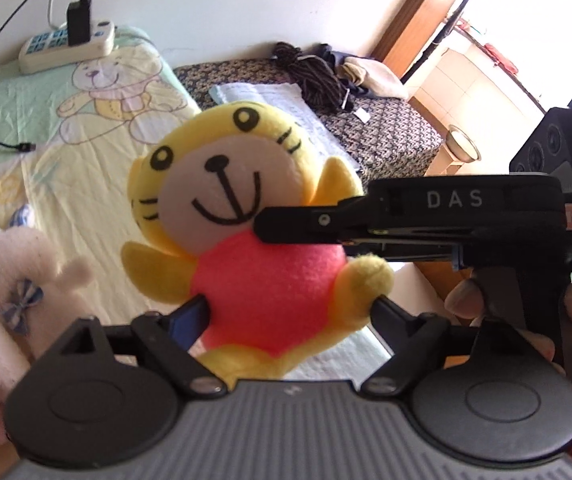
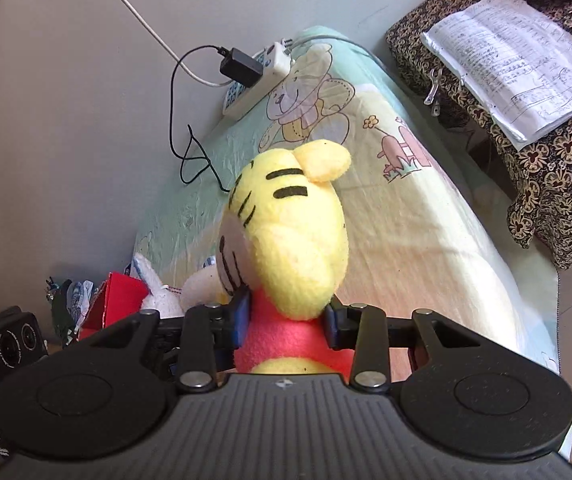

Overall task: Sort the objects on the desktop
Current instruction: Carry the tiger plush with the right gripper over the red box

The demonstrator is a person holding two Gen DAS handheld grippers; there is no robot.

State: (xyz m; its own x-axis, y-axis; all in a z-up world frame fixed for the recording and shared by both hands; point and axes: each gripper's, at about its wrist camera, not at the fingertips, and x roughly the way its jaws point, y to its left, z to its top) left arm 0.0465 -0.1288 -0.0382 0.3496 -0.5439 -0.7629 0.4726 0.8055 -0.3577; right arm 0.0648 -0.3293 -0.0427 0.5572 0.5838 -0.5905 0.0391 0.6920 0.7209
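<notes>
A yellow plush tiger (image 1: 245, 208) in a red shirt hangs upright above the cartoon bedsheet (image 1: 85, 168), facing the left wrist camera. My left gripper (image 1: 290, 310) is shut on its lower body: one pad presses the red shirt, the other the yellow paw. From the right, a finger (image 1: 306, 220) of my right gripper reaches in at the tiger's neck. In the right wrist view the tiger (image 2: 290, 240) shows its back, and my right gripper (image 2: 289, 320) is shut on the red shirt just under the head. A person's fingers (image 1: 462, 296) hold the right gripper's handle.
A white plush rabbit (image 1: 25, 272) lies at the left on the sheet, with a red box (image 2: 113, 300) beside it. A power strip (image 1: 65, 46) with a black charger and cable sits by the wall. A notebook (image 2: 518, 52) lies on a floral-covered stool (image 2: 546, 168).
</notes>
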